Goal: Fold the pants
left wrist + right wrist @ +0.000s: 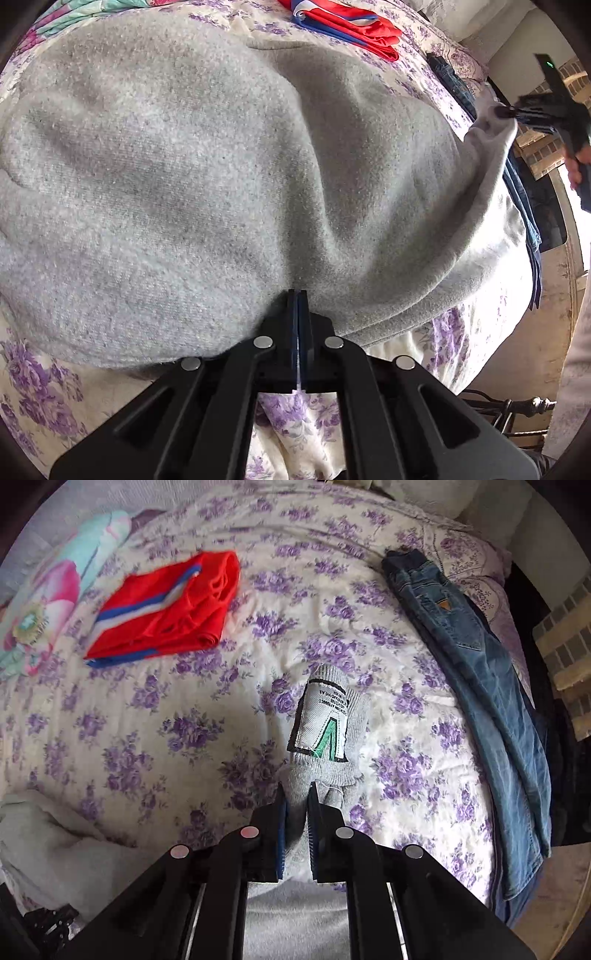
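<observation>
The grey sweatpants [192, 177] lie spread over the floral bedspread [44, 387], and both claws hold them at one edge. The left gripper [297, 295] has its jaws pressed together on a thin fold of the grey fabric, with almost no gap between them. The right gripper [295, 794] is narrowly closed around a thicker bunch of the same cloth, the part that carries the sewn label [321, 723], which stands up in front of the fingers. In the left wrist view the right gripper [511, 110] appears far to the right, holding a corner lifted above the bed, so the edge between the two claws seems to hang a little slack. The step in hand is, I think, to carry this held edge across and lay it on the opposite side. To do it well, both claws should pull gently apart first, so the edge becomes straight, and then travel together at the same height and speed. The squeeze must not loosen, because the left one holds only a little fabric. The folded red garment [166, 609] and the blue jeans [472, 686] lie apart on the bed and the fold should land clear of them.
</observation>
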Motion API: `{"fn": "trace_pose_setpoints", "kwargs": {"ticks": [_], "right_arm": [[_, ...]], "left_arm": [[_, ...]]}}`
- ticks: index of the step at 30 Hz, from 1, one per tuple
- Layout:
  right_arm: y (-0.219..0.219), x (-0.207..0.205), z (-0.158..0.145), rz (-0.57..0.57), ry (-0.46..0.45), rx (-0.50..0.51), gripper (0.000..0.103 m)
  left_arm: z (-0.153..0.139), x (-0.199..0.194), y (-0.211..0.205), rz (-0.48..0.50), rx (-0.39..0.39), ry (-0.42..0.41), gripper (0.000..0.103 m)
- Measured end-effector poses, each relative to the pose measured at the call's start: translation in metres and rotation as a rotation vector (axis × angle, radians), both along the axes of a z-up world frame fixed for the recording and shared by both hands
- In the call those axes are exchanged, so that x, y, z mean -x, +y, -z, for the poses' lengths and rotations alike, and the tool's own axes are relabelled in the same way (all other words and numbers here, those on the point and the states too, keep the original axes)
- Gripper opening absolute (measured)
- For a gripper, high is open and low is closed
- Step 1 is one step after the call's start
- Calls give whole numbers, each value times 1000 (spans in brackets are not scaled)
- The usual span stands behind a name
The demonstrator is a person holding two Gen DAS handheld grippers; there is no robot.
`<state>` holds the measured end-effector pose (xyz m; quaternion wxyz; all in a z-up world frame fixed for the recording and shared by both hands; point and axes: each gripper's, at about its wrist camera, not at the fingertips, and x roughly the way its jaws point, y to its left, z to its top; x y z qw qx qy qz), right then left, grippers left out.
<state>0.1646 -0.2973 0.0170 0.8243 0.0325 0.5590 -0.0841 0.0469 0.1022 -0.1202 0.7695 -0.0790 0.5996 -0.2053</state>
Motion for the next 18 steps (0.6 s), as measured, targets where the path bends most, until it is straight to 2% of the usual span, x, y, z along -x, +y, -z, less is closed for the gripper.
{"fn": "trace_pose_setpoints", "kwargs": {"ticks": [4, 6, 8, 11, 12, 13, 14, 18], "right_arm": [[-61, 89, -15, 72, -187, -135, 10], [-79, 138, 2, 124, -242, -183, 10], [-101, 170, 38, 202, -244, -231, 10], [-131, 185, 126, 318, -171, -349, 10], [-138, 189, 146, 344, -193, -414, 10], [-139, 195, 151, 348, -254, -447, 10], [-139, 199, 151, 347, -272, -457, 10], [-131, 198, 149, 334, -291, -425, 10]], "left_arm": [[-2, -1, -5, 34, -27, -12, 1], [-4, -1, -8, 56, -40, -17, 1], [-4, -4, -8, 71, -43, -12, 1], [-4, -7, -10, 90, -51, 0, 1], [-5, -8, -11, 97, -57, 2, 1], [-5, -8, -12, 104, -64, 4, 1], [-6, -9, -14, 107, -73, 6, 1], [-13, -7, -21, 109, -125, -14, 1]]}}
